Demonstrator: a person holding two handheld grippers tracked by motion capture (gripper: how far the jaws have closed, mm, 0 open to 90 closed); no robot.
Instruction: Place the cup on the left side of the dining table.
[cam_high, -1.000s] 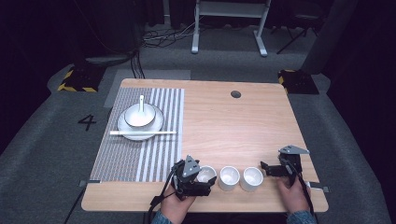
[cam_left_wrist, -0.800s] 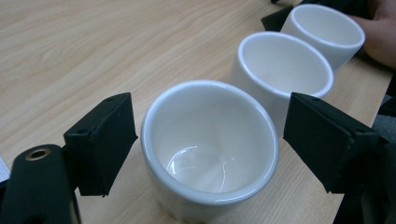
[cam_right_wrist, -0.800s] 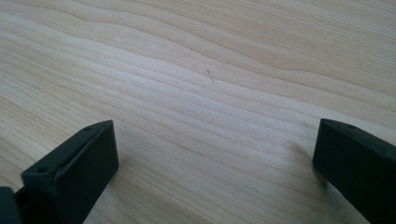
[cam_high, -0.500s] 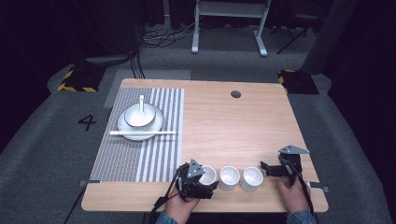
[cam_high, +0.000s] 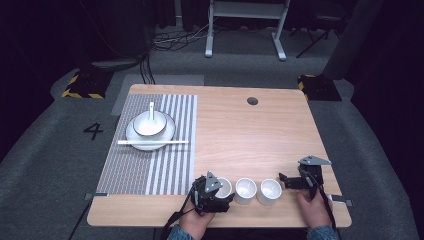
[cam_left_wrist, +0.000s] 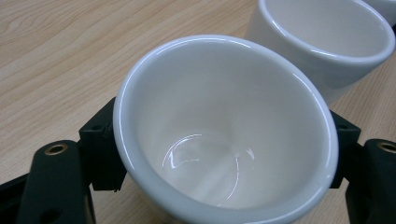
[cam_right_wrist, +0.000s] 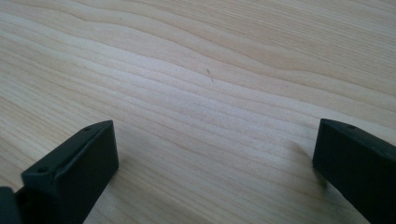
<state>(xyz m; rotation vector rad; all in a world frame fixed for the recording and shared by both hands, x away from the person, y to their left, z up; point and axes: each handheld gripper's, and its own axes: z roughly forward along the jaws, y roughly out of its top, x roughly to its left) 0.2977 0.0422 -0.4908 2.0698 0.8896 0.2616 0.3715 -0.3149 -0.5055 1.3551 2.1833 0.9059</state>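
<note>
White cup (cam_left_wrist: 224, 135) is clamped in the left tool (cam_high: 214, 192), a black jaw pressed on each side of its wall, right at the near edge of the counter (cam_high: 240, 130). From the left tool's camera it looks tilted toward the lens, and it's empty inside. Just beside it is the middle cup (cam_high: 245, 190), so close I can't tell if they touch, and next in the row is the third cup (cam_high: 269, 191). So that neighbour is pretty much crowding the held one on its right side.

The right tool (cam_high: 292, 181) sits near the third cup but apart from it, jaws spread wide with nothing between them, just bare wood underneath in its own view.

Further out on the left half of the counter there's a striped placemat (cam_high: 150, 160), its edge close to the left tool. At its far end is a plate (cam_high: 150, 132) with a bowl (cam_high: 149, 123) on it, a spoon (cam_high: 151, 111) standing in the bowl, and chopsticks (cam_high: 152, 142) lying across the plate's near rim. All of that is well apart from the cups.
</note>
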